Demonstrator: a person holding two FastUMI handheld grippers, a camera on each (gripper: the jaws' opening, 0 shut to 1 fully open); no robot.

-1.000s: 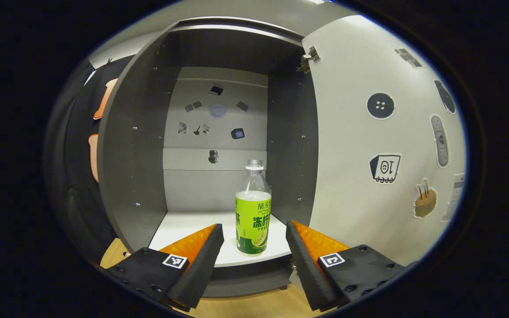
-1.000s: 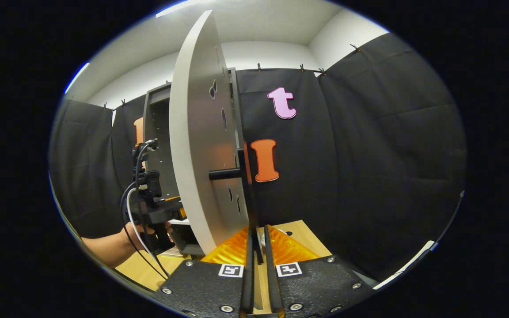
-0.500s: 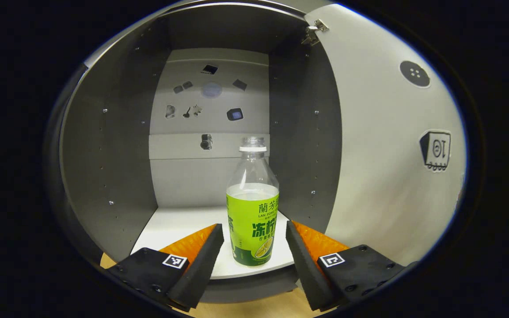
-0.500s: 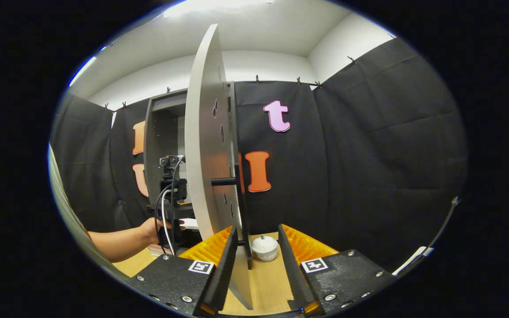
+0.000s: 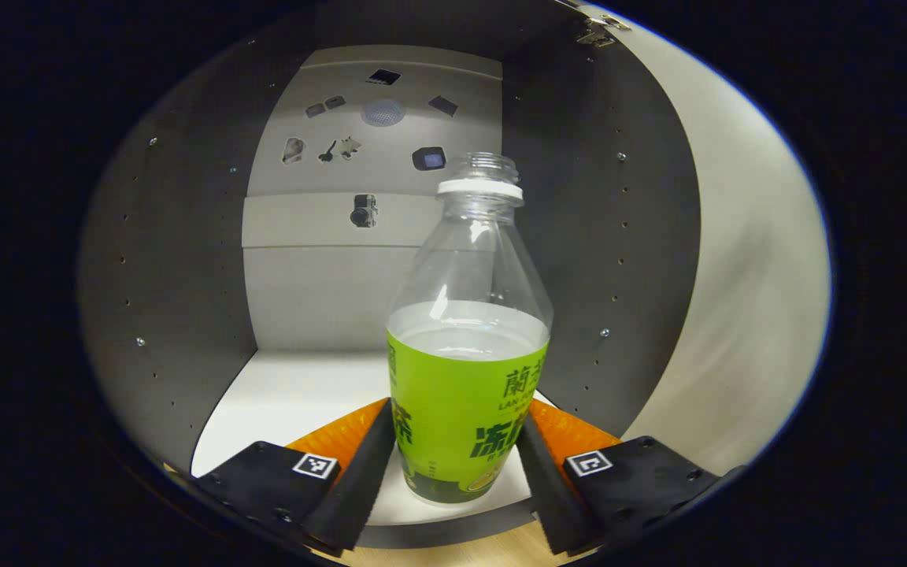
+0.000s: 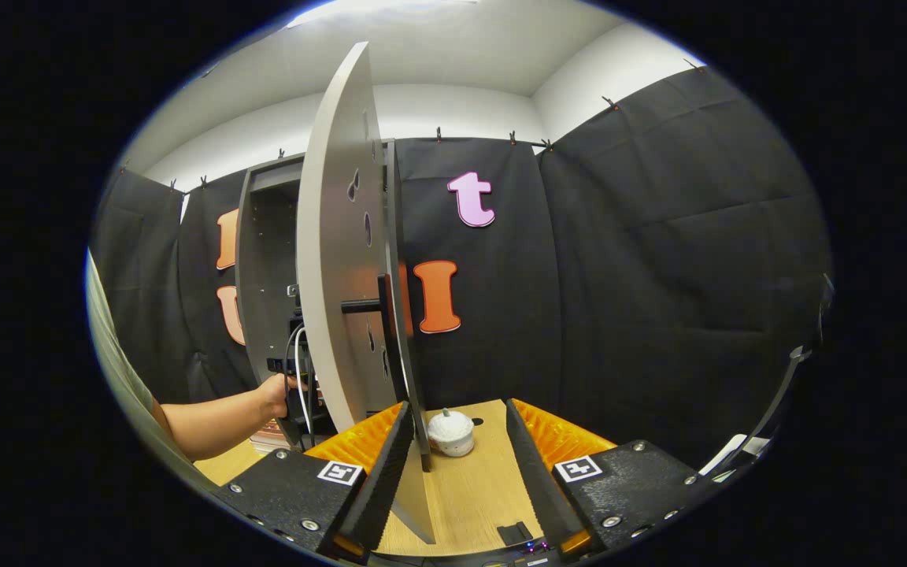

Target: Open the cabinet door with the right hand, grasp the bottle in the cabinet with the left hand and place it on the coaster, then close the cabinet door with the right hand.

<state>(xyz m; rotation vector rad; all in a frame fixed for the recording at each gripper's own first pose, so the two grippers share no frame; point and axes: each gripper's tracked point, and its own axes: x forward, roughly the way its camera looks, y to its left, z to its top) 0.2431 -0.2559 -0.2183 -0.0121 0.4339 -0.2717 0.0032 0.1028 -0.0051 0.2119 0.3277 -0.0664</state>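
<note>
A clear bottle (image 5: 465,370) with a green label and no cap stands upright at the front of the cabinet's white shelf (image 5: 288,386). My left gripper (image 5: 453,441) is open, with one finger on each side of the bottle's lower part. The pale cabinet door (image 5: 745,268) is swung wide open on the right. In the right gripper view the door (image 6: 335,276) stands edge-on, with its black handle (image 6: 385,315) just ahead. My right gripper (image 6: 457,413) is open and holds nothing, its left finger close to the door's lower edge. A hand (image 6: 272,394) holds the left gripper inside the cabinet.
A small white lidded pot (image 6: 451,431) sits on the wooden table (image 6: 477,488) between my right fingers. The grey cabinet side walls (image 5: 178,260) close in on both sides of the bottle. Black cloth walls stand behind and to the right.
My left gripper has pushed forward into the cabinet until the bottle stands between its fingers. My right gripper has opened, let go of the door handle and drawn back a little.
</note>
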